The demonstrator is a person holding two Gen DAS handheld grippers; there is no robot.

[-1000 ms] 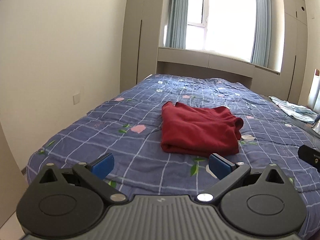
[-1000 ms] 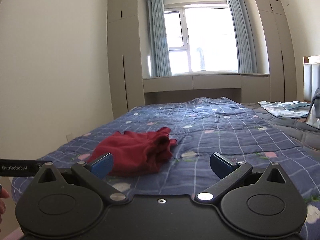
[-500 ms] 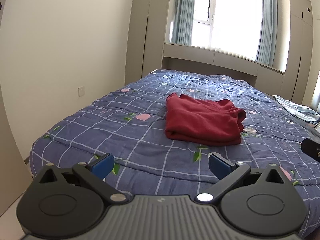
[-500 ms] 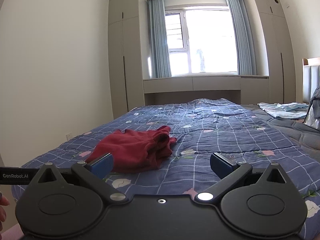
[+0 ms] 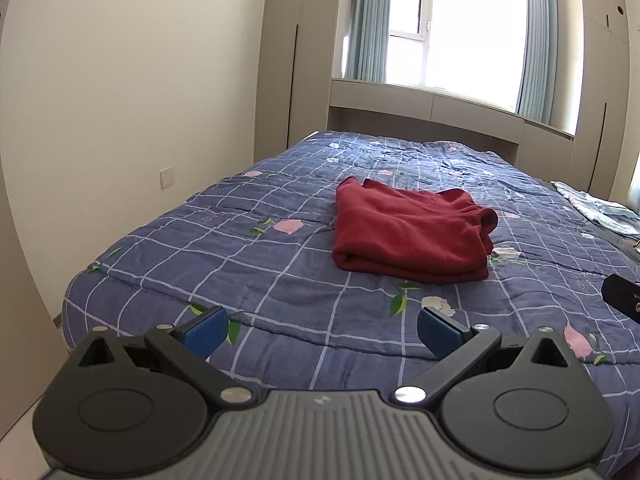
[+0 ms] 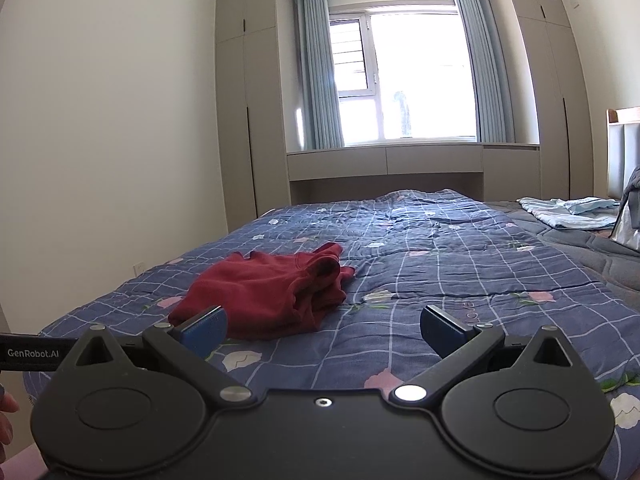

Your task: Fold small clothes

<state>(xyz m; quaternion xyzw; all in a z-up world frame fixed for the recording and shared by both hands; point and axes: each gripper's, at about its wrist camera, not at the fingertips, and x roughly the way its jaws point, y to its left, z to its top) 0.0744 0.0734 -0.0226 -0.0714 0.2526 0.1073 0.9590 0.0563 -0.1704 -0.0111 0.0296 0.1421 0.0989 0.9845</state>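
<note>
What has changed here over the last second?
Both grippers drew back from the bed: the left gripper and right gripper now see more of the quilt's near edge. Neither took hold of anything; both remain open. The folded red garment stayed put.

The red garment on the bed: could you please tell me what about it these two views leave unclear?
- Red garment: folded, so its type and its underside are hidden in both views.
- Its near-left corner: covered by the right gripper finger in the right wrist view.
- Pale blue cloth: cut off by the left wrist view's edge.
</note>
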